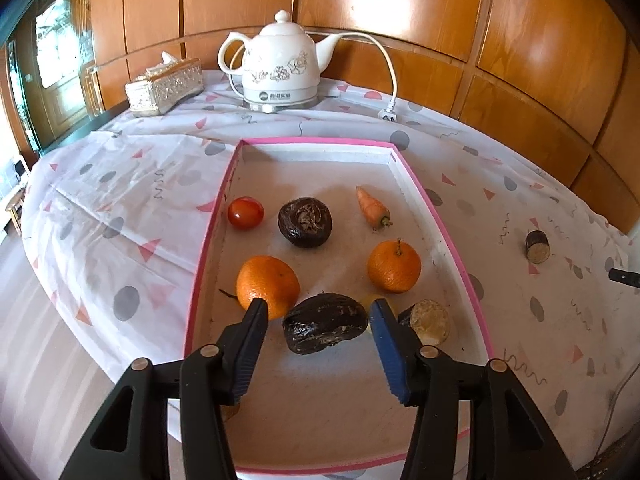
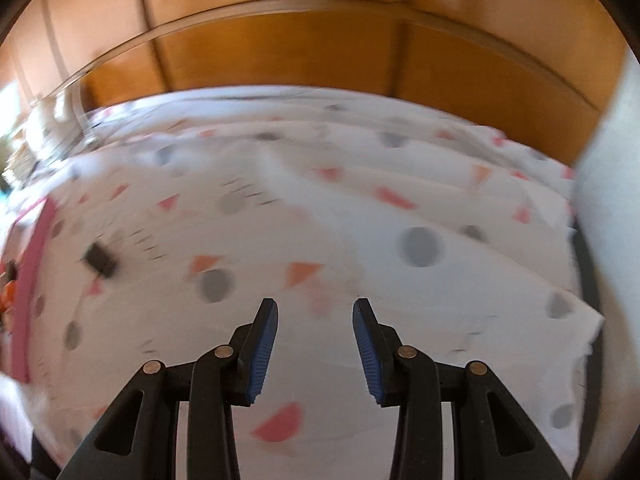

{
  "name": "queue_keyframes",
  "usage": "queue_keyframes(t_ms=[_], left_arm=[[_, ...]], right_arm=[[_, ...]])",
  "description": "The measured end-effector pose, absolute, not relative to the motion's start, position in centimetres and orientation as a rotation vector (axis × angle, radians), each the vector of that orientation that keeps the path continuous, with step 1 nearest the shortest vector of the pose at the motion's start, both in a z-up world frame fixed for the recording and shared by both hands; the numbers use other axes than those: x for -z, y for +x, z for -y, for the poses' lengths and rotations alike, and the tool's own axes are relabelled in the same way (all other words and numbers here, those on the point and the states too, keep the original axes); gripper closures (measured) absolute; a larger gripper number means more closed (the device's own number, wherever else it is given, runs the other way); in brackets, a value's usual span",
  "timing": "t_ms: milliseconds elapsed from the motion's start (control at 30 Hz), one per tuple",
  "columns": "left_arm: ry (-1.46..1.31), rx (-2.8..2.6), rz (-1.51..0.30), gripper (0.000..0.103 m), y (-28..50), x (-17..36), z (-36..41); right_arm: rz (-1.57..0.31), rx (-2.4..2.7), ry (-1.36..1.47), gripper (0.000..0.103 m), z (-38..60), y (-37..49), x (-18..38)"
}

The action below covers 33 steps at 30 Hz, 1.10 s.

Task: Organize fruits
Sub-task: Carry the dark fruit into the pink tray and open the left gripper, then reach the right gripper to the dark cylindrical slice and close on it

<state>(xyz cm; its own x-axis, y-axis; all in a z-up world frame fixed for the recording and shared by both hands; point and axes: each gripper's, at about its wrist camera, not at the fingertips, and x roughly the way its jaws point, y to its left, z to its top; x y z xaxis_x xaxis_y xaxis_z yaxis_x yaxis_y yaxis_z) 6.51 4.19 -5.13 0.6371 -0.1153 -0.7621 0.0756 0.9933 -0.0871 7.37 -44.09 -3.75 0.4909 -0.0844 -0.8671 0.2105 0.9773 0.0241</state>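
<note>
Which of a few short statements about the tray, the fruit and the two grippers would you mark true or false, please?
1. Two oranges lie in the tray. True: one orange on the left, the other orange on the right.
2. The left gripper is shut on the tomato. False: it is open; the tomato lies apart, farther in.
3. The kettle stands inside the tray. False: it stands on the tablecloth behind it.
4. The right gripper holds nothing. True.
</note>
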Motion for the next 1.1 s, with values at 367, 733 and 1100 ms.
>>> queue_keyframes(t_ms=[367,733,1100], left_arm=[[0.018,0.143,-0.803,0.042,5.1,3.5,-2.8],[0.001,0.149,-0.794,0.041,4.7,3.1,-3.1],[-0.038,0.127,-0.811,0.041,4.7,3.3,-4.0]], right_arm=[[-1.103,-0.080,0.142,0.057,33.4,13.0,4.8],[-1.106,-0.063,0.357,0.051,29.7,18.1,6.7],[-1.141,0.014,0.259,0.060,28.1,19.3,8.0]])
